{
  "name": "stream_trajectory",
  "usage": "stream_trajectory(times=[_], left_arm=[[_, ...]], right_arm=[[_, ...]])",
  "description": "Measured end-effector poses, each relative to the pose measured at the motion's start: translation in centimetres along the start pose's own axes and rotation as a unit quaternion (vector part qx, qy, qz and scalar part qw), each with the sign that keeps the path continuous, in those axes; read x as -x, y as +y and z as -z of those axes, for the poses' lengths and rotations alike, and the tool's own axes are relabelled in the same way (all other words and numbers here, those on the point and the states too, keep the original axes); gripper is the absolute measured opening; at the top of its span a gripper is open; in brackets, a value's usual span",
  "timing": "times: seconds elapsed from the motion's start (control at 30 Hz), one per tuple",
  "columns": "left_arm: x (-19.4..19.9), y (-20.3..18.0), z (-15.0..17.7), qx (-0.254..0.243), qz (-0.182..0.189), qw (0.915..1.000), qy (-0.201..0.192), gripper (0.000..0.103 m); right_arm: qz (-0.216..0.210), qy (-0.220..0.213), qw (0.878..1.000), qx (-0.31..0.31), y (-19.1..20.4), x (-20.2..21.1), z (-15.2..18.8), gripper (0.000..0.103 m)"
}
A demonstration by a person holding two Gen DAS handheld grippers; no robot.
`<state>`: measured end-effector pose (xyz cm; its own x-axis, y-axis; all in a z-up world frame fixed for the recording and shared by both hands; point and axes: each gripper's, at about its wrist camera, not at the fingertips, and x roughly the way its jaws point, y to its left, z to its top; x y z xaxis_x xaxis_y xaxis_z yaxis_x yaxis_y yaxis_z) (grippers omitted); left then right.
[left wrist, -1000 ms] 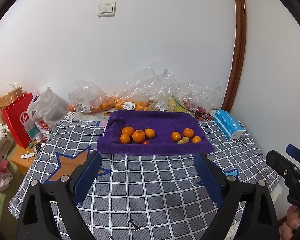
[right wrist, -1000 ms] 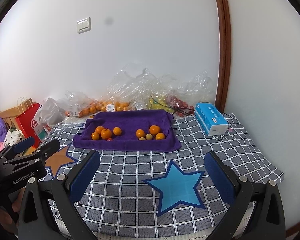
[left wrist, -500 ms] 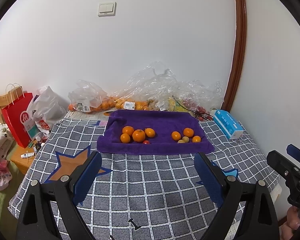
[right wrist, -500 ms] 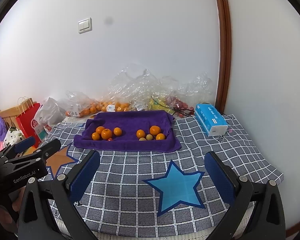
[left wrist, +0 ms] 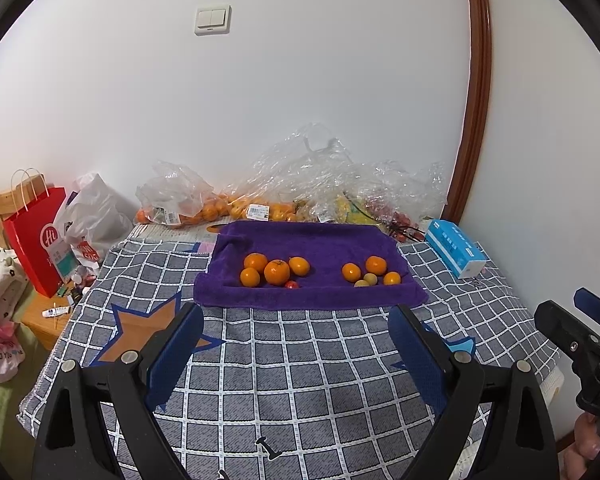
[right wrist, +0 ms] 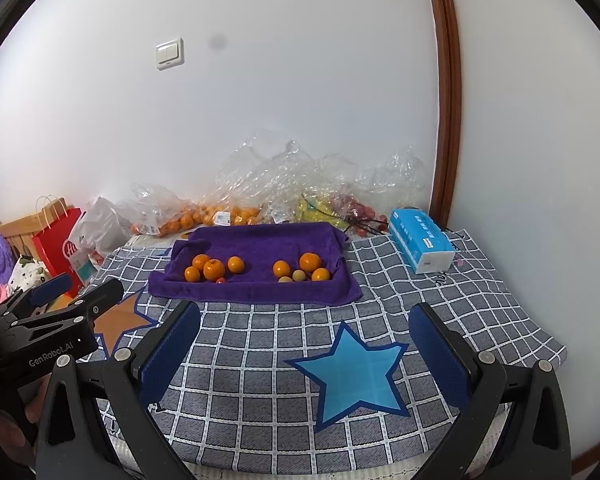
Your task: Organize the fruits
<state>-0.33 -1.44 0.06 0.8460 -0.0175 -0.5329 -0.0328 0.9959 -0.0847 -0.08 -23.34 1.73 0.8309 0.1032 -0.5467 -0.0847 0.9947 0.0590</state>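
checkered bedspread (left wrist: pixel 300 360): oranges (left wrist: pixel 276 271) on purple towel (left wrist: pixel 320 240) well beyond both wide, empty hand-held grippers (left wrist: pixel 296 352).

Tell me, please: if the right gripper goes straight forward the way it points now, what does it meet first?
Probably the near edge of the purple towel, with the oranges behind it. The right gripper is open over the grey checked cloth; nothing stands between them, though depth is uncertain.

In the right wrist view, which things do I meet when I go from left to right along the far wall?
Red paper bag → white plastic bag → bagged oranges → red fruit → blue tissue pack.
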Motion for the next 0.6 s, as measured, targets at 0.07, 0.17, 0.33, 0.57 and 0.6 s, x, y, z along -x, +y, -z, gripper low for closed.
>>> stream_trajectory(times=[0.07,0.17,0.33,0.57,0.6], left_arm=[[0.00,-0.02,-0.01,0.000,0.000,1.0000,0.000,0.094],[0.02,0.00,0.00,-0.001,0.000,1.0000,0.000,0.094],[0.05,0.03,-0.01,0.000,0.000,1.0000,0.000,0.094],[0.10,0.06,-0.04,0.000,0.000,1.0000,0.000,0.094],[0.10,0.07,-0.04,0.000,0.000,1.0000,-0.001,0.094]], right_arm=[[0.000,0.000,1.000,0.000,0.01,0.05,-0.04,0.102],[0.000,0.000,1.000,0.000,0.08,0.05,-0.05,0.102],[0.000,0.000,1.000,0.001,0.09,0.07,-0.03,0.102],[0.000,-0.001,1.000,0.001,0.13,0.10,-0.02,0.102],[0.000,-0.001,1.000,0.001,0.11,0.11,-0.04,0.102]])
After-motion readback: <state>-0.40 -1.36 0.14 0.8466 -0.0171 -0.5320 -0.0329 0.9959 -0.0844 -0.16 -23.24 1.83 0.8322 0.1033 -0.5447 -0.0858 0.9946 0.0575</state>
